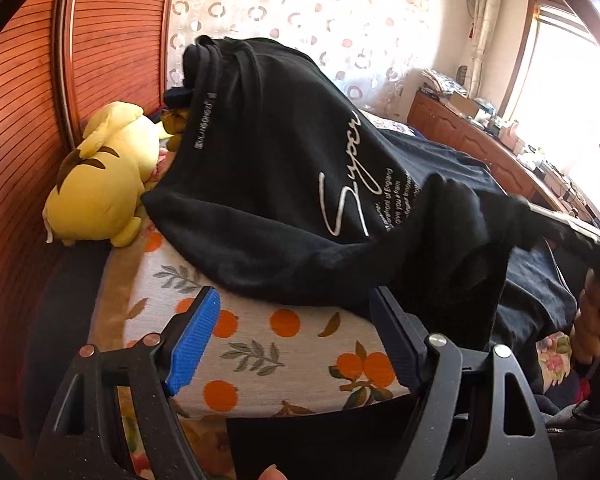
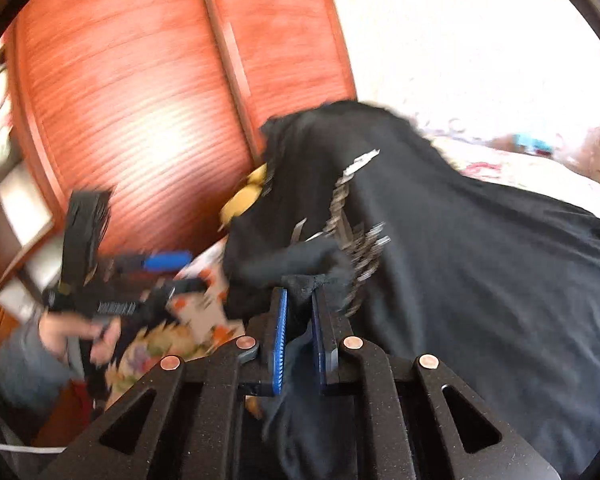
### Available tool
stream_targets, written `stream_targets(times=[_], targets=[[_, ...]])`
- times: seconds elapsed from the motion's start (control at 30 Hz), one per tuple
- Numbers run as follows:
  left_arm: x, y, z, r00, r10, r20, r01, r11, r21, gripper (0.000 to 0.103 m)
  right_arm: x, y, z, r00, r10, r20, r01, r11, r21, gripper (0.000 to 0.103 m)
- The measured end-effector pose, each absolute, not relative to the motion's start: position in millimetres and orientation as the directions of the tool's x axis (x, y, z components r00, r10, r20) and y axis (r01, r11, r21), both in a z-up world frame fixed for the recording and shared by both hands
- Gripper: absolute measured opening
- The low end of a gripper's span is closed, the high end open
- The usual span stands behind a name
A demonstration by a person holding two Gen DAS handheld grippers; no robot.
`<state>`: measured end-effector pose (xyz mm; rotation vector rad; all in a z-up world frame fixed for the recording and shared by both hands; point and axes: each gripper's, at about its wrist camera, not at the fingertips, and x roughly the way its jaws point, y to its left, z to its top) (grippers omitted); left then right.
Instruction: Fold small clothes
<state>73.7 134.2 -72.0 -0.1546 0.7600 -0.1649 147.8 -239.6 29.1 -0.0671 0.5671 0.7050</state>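
1. Black T-shirt (image 1: 284, 168): it lies heaped on the bed, over the orange-and-leaf print bedsheet (image 1: 260, 344), with one part raised into a peak near the reddish wooden slatted headboard (image 1: 112, 40).
2. Only the left wrist view reads sharply: white script lettering and small print lines on the shirt's front, a printed strip along one hem, and a yellow plush toy (image 1: 104, 184) lying against the headboard just beside the shirt.
3. That view also takes in patterned wallpaper, a wooden dresser (image 1: 472, 136) cluttered with small things, and a bright window at the far right.
4. The right wrist view is blurred; there the shirt (image 2: 480, 280) fills the right half, its lettering smeared, and only a sliver of the plush toy (image 2: 248, 196) peeks from behind it.
5. The right wrist view alone shows the left gripper (image 2: 156, 272) from outside, held by a hand (image 2: 80, 336) with a grey sleeve, low at the left above the sheet.
6. Left gripper (image 1: 296, 340): tilted downward over the sheet, jaws wide apart with nothing between them, the shirt's lower edge just beyond its tips.
7. Right gripper (image 2: 300, 300): angled down, jaws drawn together and clamped on a bunched fold of the shirt, cloth hanging below between its blue pads (image 2: 281, 344).
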Motion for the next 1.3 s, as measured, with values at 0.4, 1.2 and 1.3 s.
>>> stream_targets(times=[0.4, 1.2, 1.3], targets=[[99.6, 108.6, -91.4, 0.668, -0.168, -0.725, 0.150, 0.985, -0.090, 0.070, 171.0, -227.7, -11.2, 0.685, 0.425, -0.592, -0.488, 0.871, 0.061, 0.032], [159.0, 105.7, -80.4, 0.731, -0.122, -0.672, 0.176, 0.984, 0.013, 0.033, 131.8, -163.1, -56.1, 0.469, 0.530, -0.706, -0.631, 0.761, 0.152, 0.025], [155.2, 104.9, -75.9, 0.729, -0.125, -0.673, 0.180, 0.984, 0.013, 0.009, 130.3, -170.7, -53.5, 0.447, 0.563, -0.696, -0.648, 0.739, 0.182, 0.009]])
